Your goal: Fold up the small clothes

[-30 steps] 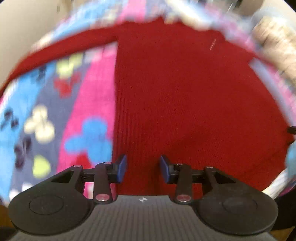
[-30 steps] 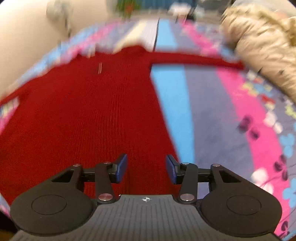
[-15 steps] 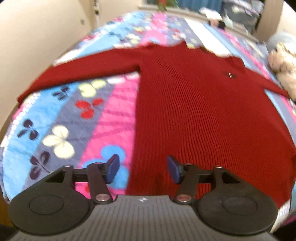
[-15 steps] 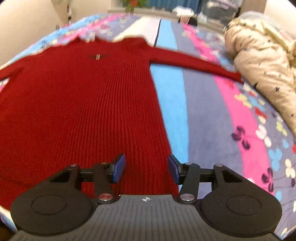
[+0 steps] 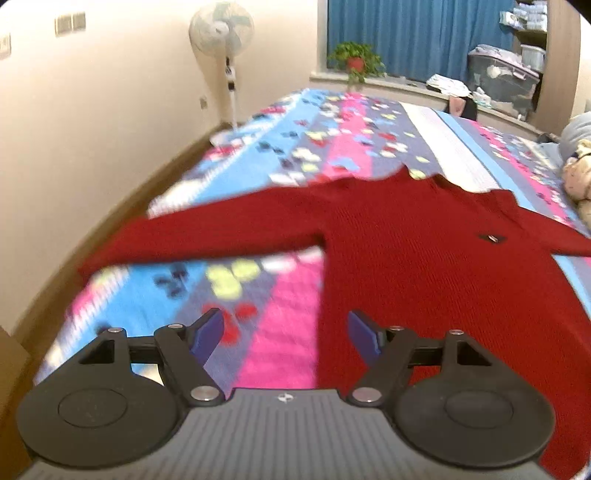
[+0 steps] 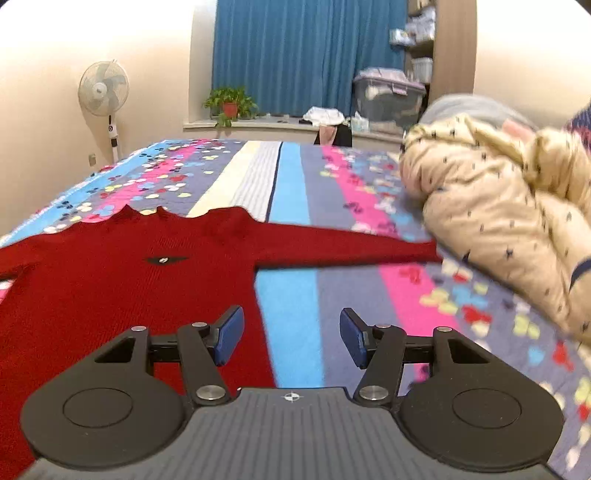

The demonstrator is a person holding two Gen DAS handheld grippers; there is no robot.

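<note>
A small red knitted sweater (image 5: 424, 266) lies flat on the bed with both sleeves stretched out sideways. Its left sleeve (image 5: 207, 236) reaches toward the bed's wall-side edge. My left gripper (image 5: 286, 338) hovers above the sweater's lower left edge, jaws opening, nothing between them. In the right wrist view the same sweater (image 6: 110, 280) shows a small dark chest logo (image 6: 165, 259), and its right sleeve (image 6: 351, 247) ends near a cream quilt. My right gripper (image 6: 291, 338) hangs over the sweater's right side edge, jaws opening and empty.
A colourful striped, flowered bedspread (image 6: 325, 206) covers the bed. A bunched cream quilt (image 6: 498, 206) lies at the right. A standing fan (image 5: 221, 33), a potted plant (image 6: 229, 103) on the sill, blue curtains and a storage box (image 6: 388, 99) are beyond the bed. A wall runs along the left.
Both grippers rose off the sweater and tilted up, so the room beyond the bed came into view. Both pairs of jaws spread wider, the left more. The sweater stayed flat.
</note>
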